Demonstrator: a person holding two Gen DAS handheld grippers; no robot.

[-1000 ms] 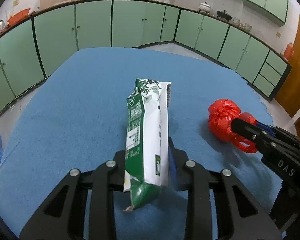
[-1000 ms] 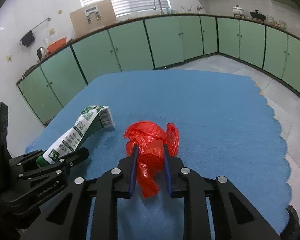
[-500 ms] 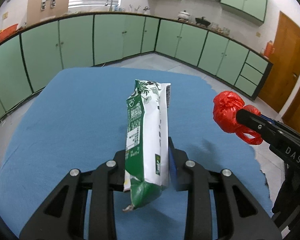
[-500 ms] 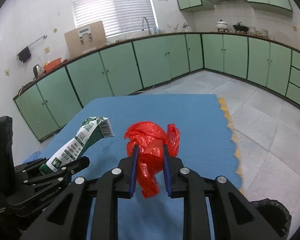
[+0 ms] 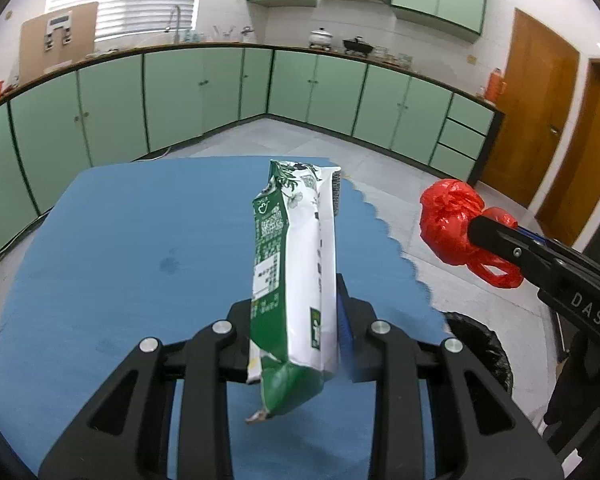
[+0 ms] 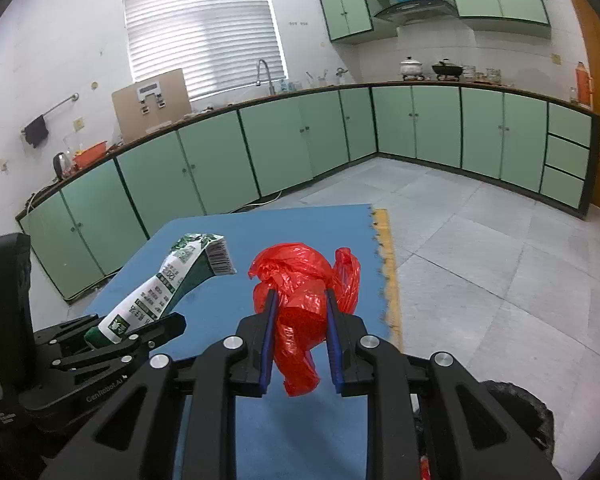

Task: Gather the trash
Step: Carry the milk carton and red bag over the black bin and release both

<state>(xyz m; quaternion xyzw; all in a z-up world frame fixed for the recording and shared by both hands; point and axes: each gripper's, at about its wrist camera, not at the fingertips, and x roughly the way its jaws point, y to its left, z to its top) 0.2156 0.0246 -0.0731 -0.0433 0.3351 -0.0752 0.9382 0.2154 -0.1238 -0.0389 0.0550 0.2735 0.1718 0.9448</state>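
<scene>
- The left gripper (image 5: 296, 336) is clamping a long green-and-white snack wrapper (image 5: 296, 264) near its lower end, with both fingers pressing the packet's sides.
- The wrapper is standing almost upright out of the jaws, printed face and barcode end pointing away, raised clear above a blue mat (image 5: 140, 240) that is covering the table.
- The right gripper (image 6: 300, 336) is pinching a crumpled red plastic bag (image 6: 304, 280) between its blue-lined fingers (image 6: 269, 328), the jaws narrowed around the bag's middle.
- The bag is bulging above the fingertips, and a twisted tail is hanging down below them.
- In the left wrist view the red bag is sitting to the right of the wrapper, well apart from it, over the mat's scalloped edge and the grey tiled floor.
- A black-lined bin (image 5: 484, 344) is showing just past the mat's right edge, below the red bag.
- Green kitchen cabinets (image 6: 284, 148) are running along the walls behind, under a window with white blinds (image 6: 204, 36).
</scene>
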